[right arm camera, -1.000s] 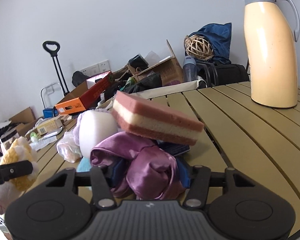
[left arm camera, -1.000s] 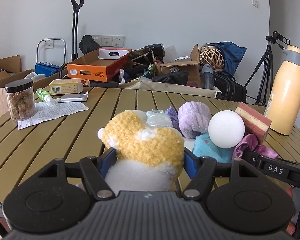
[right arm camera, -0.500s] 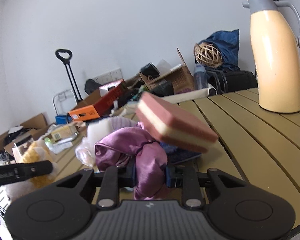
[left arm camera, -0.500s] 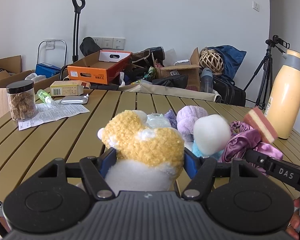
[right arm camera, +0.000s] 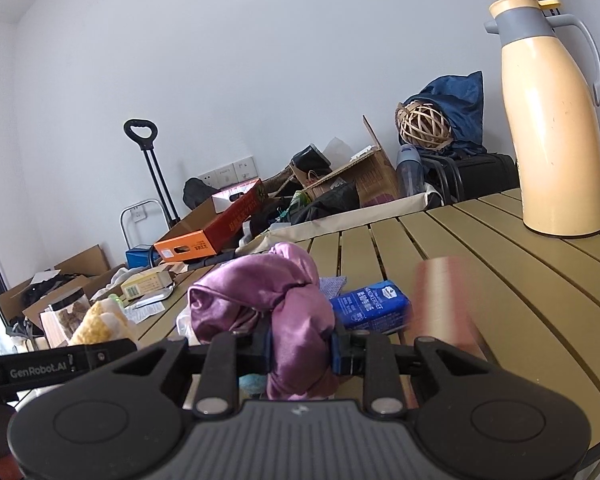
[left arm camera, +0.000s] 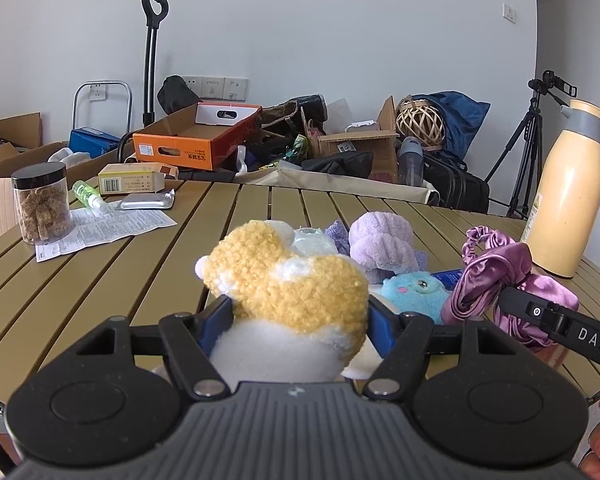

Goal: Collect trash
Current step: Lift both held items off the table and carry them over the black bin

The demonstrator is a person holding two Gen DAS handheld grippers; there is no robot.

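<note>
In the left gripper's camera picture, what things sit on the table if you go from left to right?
Jar of brown snacks → green spray bottle → yellow plush toy → purple satin cloth → cream thermos jug.

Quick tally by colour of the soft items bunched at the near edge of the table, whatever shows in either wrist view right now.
Yellow-and-white: 1, the plush toy in the left gripper.
Purple satin: 1, the scrunchie in the right gripper.
Lavender: 1, the fluffy bundle.
Turquoise: 1, the small plush.
Total: 4.
</note>
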